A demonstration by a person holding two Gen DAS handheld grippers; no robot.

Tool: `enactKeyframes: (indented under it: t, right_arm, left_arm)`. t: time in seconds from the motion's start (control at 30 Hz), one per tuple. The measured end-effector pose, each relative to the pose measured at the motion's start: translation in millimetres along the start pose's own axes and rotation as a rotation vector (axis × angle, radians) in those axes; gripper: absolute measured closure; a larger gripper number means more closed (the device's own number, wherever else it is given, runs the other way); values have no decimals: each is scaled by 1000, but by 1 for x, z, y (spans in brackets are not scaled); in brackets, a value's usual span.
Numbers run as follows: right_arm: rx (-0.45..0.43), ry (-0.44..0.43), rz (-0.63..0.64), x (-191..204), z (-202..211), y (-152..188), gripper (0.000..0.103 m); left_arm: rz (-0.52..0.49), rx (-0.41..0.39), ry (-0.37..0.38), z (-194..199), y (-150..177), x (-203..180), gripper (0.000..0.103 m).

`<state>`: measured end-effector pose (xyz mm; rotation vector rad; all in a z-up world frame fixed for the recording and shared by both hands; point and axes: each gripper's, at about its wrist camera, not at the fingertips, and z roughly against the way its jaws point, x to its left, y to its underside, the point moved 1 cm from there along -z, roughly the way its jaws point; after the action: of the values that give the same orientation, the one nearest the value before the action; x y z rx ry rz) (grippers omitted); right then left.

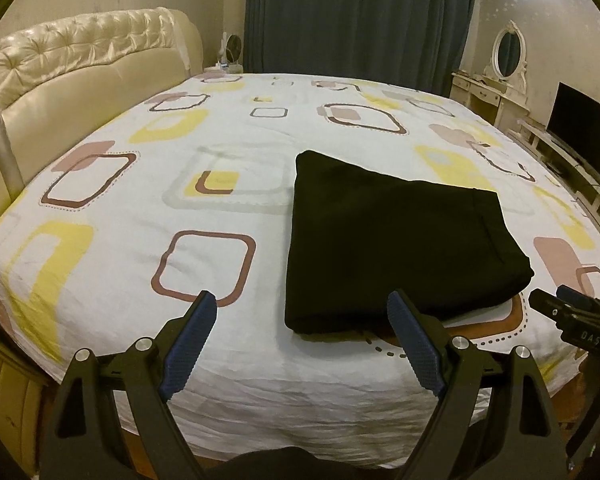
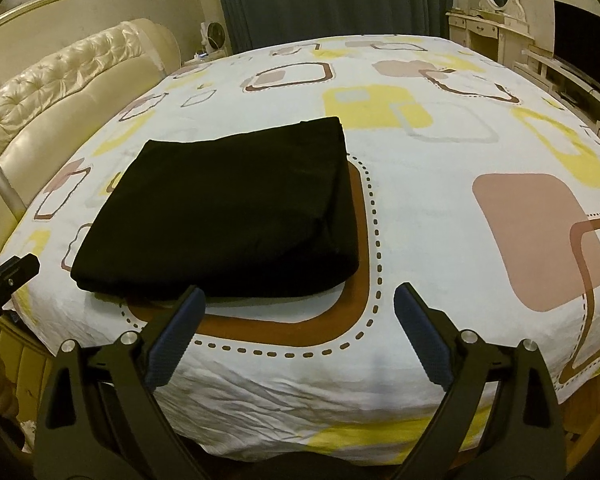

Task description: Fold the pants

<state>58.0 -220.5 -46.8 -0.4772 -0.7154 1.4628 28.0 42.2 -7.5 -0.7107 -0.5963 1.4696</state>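
Observation:
The black pants [image 1: 396, 240] lie folded into a compact rectangle on the patterned bed sheet [image 1: 140, 208], near the bed's front edge. They also show in the right wrist view [image 2: 228, 208]. My left gripper [image 1: 302, 300] is open and empty, just in front of the pants' near left corner. My right gripper [image 2: 298, 296] is open and empty, just in front of the pants' near right corner. The right gripper's tip shows at the right edge of the left wrist view [image 1: 568, 308]. The left gripper's tip shows at the left edge of the right wrist view [image 2: 12, 276].
A cream tufted headboard [image 1: 80, 76] stands at the left. Dark curtains [image 1: 360, 20] hang behind the bed. A white dresser with an oval mirror [image 1: 510, 52] and a TV [image 1: 584, 132] stand at the right. A small fan [image 1: 232, 50] sits beside the headboard.

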Motion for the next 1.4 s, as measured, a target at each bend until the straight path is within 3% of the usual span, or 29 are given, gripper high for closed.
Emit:
enactKeyframes:
  t: [1.4]
  right_arm:
    - [33, -18, 12, 5, -9, 9, 8]
  left_arm:
    - [-21, 21, -41, -4, 2, -5, 17]
